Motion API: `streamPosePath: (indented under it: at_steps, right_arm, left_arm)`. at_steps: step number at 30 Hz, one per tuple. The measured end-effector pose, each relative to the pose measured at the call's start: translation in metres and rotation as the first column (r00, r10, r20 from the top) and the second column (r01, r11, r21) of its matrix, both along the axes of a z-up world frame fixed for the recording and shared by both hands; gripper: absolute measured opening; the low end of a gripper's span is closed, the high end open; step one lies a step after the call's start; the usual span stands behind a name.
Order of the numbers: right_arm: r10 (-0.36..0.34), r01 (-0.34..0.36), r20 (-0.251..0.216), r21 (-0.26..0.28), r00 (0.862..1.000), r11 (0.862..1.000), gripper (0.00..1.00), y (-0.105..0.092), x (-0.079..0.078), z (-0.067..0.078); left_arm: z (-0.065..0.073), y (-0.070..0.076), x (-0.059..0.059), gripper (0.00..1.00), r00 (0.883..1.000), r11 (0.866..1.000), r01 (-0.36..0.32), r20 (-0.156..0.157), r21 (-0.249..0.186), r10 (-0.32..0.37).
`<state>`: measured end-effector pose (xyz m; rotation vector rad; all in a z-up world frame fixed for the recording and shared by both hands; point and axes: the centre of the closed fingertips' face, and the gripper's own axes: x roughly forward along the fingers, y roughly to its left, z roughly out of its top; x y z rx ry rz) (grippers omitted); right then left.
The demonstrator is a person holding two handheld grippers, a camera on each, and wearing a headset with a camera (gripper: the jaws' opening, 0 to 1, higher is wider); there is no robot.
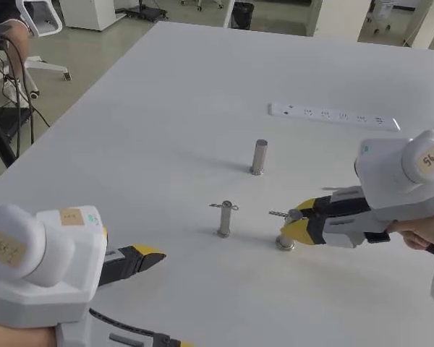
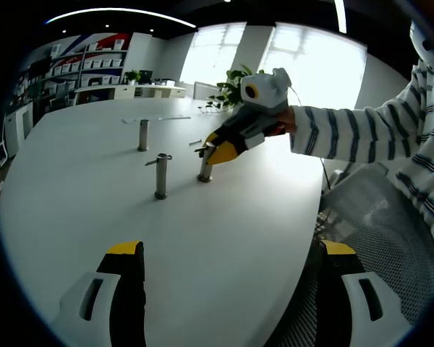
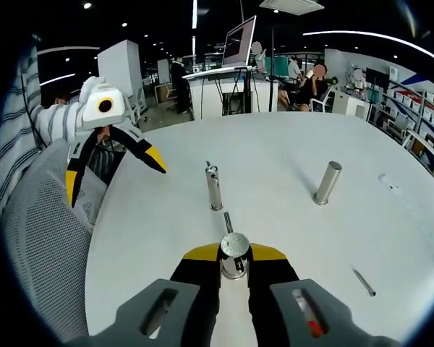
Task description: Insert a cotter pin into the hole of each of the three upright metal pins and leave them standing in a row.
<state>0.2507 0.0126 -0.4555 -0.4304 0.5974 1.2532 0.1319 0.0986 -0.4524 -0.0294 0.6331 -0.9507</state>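
Head view, right tool [image 1: 298, 225]: pinching near-right metal pin [image 1: 285, 243]
Left tool [image 2: 230, 250]: jaws spread, over near-left surface [image 2: 72, 217]

An open-plan office: white bench [image 1: 166, 108], monitor [image 3: 241, 41], shelving [image 2: 94, 69] along the wall, swivel chairs [image 1: 40, 29].

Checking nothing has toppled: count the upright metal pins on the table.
3. The far pin stands alone; the middle pin carries a cotter pin; the nearest pin sits between the right gripper's jaws. None seems hidden.
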Motion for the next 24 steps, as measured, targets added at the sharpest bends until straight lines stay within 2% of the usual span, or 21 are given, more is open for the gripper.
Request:
streamPosePath:
  at_steps: [6,8,10,12,14,17,20,24]
  right_arm:
    - [-0.005,0.005,-0.01,0.012,1.0,1.0,0.08,0.0003,0.0011,-0.0006]
    - [0.026,-0.027,0.032,0.006,0.999,1.0,0.08,0.0003,0.0008,-0.001]
    - [0.007,-0.007,0.004,0.014,1.0,1.0,0.08,0.0003,0.0004,-0.0011]
    - [0.004,-0.003,-0.001,0.019,1.0,1.0,0.09,0.0006,0.0015,-0.0008]
    - [0.01,-0.01,0.005,0.017,1.0,1.0,0.09,0.001,0.001,-0.0007]
    - [0.008,-0.008,0.015,0.021,1.0,1.0,0.09,0.0015,0.0009,-0.0005]
    - [-0.016,0.015,0.009,0.04,1.0,0.999,0.09,0.0019,0.001,0.0001]
    - [-0.032,0.031,0.004,0.088,0.999,0.996,0.13,0.0045,0.0009,0.0088]
  left_arm:
    - [-0.0004,0.0006,-0.0005,0.99,1.0,1.0,0.002,0.0,0.004,-0.002]
    - [0.0011,0.0014,0.0018,0.99,1.0,1.0,-0.01,0.005,-0.004,0.01]
    - [0.0049,0.0016,0.0037,0.99,1.0,0.999,-0.022,0.008,-0.028,0.022]
    - [0.0058,0.0023,0.0049,0.99,1.0,0.999,-0.027,0.01,-0.031,0.028]
    - [0.005,0.0033,0.005,0.99,1.0,0.999,-0.024,0.01,-0.027,0.025]
    - [0.0064,0.0021,0.0043,0.99,1.0,0.999,-0.027,0.006,-0.043,0.027]
    - [0.0065,0.0024,0.0042,0.98,1.0,0.999,-0.028,0.007,-0.044,0.028]
    - [0.0064,0.0028,0.0039,0.98,1.0,0.999,-0.024,0.007,-0.038,0.025]
